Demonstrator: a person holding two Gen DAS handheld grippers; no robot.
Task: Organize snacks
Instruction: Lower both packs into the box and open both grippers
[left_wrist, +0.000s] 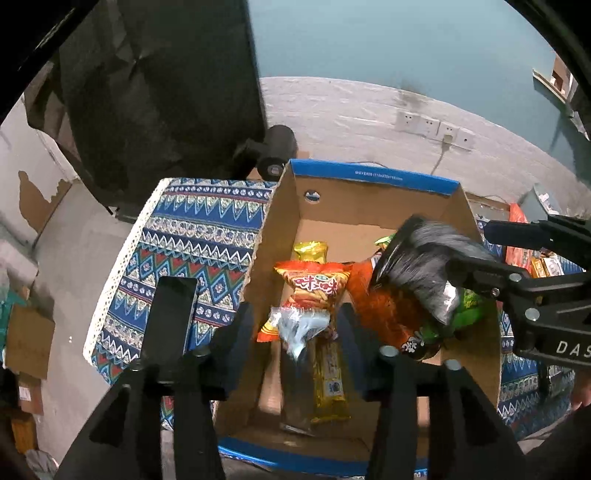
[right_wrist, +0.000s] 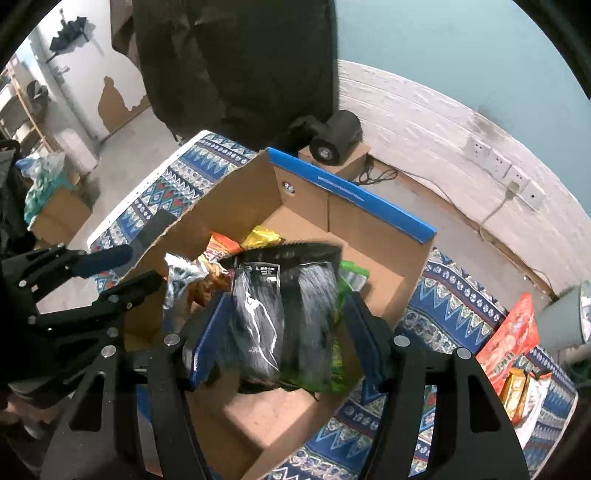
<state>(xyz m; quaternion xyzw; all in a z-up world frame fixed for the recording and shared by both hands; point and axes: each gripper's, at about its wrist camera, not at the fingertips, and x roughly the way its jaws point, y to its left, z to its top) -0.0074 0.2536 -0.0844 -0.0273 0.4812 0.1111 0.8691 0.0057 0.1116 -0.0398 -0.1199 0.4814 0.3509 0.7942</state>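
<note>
A cardboard box with a blue rim (left_wrist: 369, 181) (right_wrist: 351, 192) stands on the patterned blue tablecloth. My left gripper (left_wrist: 295, 328) hangs over the box with its jaws apart, a silver-and-yellow snack pack (left_wrist: 306, 339) between them; whether it is gripped or lying in the box is unclear. An orange chips bag (left_wrist: 314, 284) lies beyond it. My right gripper (right_wrist: 284, 317) holds a black-and-silver snack bag (right_wrist: 280, 295) (left_wrist: 417, 266) over the box, above green (right_wrist: 340, 369) and orange packs.
More snack packs (right_wrist: 513, 347) lie on the cloth at the right of the box. A dark phone (left_wrist: 171, 317) lies on the cloth at the left. A black roller device (right_wrist: 336, 136) sits behind the box by the white wall.
</note>
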